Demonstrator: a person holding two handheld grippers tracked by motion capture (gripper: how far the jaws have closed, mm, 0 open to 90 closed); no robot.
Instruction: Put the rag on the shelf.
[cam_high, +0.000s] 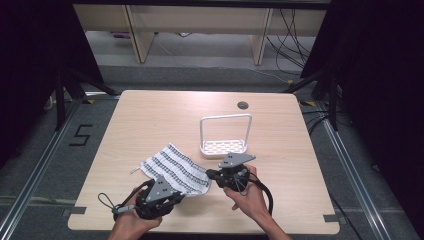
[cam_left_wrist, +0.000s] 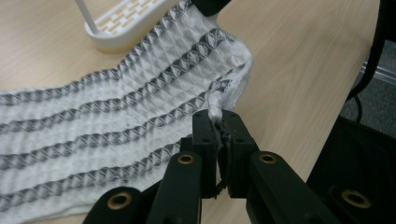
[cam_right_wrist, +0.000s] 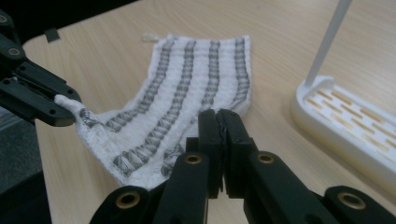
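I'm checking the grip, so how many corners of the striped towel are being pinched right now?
2. The left tool pinches one near corner of the towel; the right tool pinches the other near corner. The far edge lies on the table.

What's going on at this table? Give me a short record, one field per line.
Work in hand: lifting a striped cloth by its near edge
Left tool: shut on the cloth's corner
Right tool: shut on the cloth's other near corner
Cloth: white with grey stripes, near edge raised, far end lying on the table
Rack: white, with a tall hoop handle, stands just beyond the cloth
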